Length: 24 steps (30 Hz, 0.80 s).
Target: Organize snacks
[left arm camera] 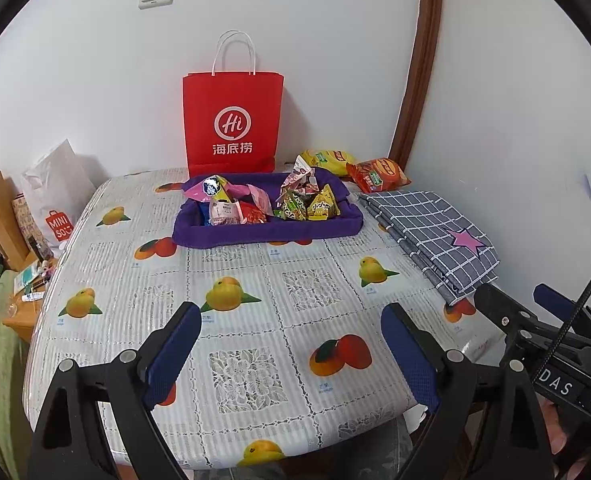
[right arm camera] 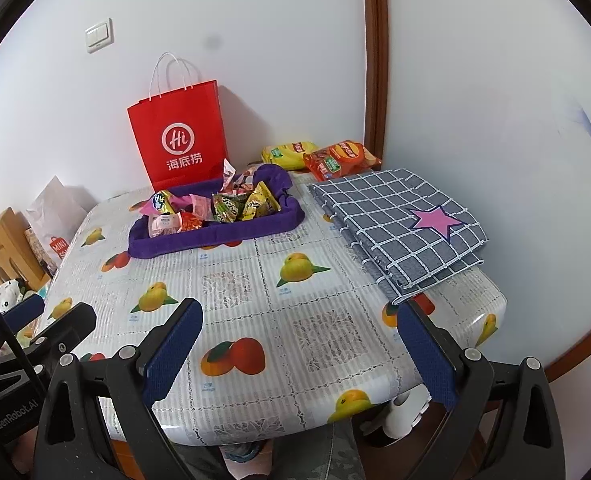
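Both the left gripper (left arm camera: 291,336) and the right gripper (right arm camera: 299,340) hang with jaws spread and empty over the table (left arm camera: 255,304), whose near half lies bare out to its rounded edges. At 12 o'clock the purple tray (left arm camera: 267,232), heaped with snack packets (left arm camera: 255,202), lies long axis from 9 to 3 o'clock. A red paper bag (left arm camera: 231,120) stands just behind it against the wall, two chip bags (right arm camera: 323,156) lie at 1 o'clock, and a folded checked cloth (right arm camera: 399,224) fills the right edge.
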### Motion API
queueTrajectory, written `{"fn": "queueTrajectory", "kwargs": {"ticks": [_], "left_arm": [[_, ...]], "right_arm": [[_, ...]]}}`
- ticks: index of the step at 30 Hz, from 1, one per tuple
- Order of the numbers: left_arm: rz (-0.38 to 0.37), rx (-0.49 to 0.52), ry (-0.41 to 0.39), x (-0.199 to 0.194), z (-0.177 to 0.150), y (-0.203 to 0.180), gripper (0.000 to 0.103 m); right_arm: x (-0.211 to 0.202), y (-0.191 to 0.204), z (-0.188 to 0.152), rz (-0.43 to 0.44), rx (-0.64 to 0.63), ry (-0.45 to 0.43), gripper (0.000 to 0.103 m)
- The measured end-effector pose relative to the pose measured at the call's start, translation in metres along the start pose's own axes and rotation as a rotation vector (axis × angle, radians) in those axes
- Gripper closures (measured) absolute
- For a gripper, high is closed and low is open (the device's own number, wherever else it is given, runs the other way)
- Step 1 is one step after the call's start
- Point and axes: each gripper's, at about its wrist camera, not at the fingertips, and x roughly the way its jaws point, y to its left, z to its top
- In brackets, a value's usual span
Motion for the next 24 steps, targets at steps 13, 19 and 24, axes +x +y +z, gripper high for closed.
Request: {"fn": "queueTrajectory", "kwargs": {"ticks": [13, 19, 24], "left_arm": [[-0.004, -0.003, 0.009, 0.0031, -0.0013, 0.001, 0.012], [-0.004, -0.008, 0.012, 0.0039, -0.0028, 0.0021, 0.012], [-0.005, -0.008, 0.012, 0.0041, -0.0027, 0.0023, 0.012]], "right_arm": [[-0.0004, 0.0014, -0.0002, -0.001, 0.001, -0.002, 0.006], [-0.0003, 0.0022, -0.0008, -0.002, 0.0, -0.001, 0.006], [0.0, 0.0022, -0.001, -0.001, 0.0, 0.0, 0.006]]}}
